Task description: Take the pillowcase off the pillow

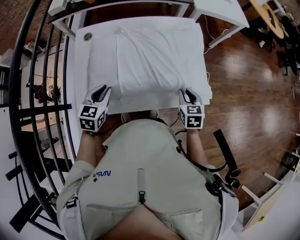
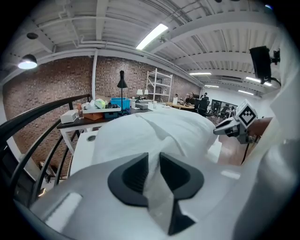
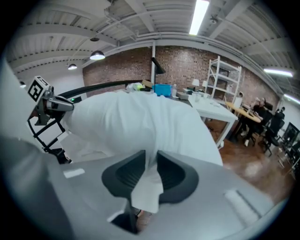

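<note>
A white pillow in its white pillowcase [image 1: 154,54] lies on a white table [image 1: 80,61], its near edge towards me. My left gripper [image 1: 101,93] is at the near left corner of the pillowcase and my right gripper [image 1: 187,96] at the near right corner. In the left gripper view, a fold of pillowcase fabric [image 2: 157,194] runs between the dark pads of the left gripper [image 2: 153,161], which stand slightly apart. The right gripper view is alike: a strip of pillowcase fabric [image 3: 146,190] hangs loosely through the narrow gap of the right gripper [image 3: 151,161].
A black curved railing [image 1: 33,70] runs along the left side of the table. More white tables [image 1: 220,11] stand at the back, one with a lamp and boxes [image 2: 105,110]. Wooden floor [image 1: 248,84] lies to the right. A person's torso in a beige vest [image 1: 140,178] fills the foreground.
</note>
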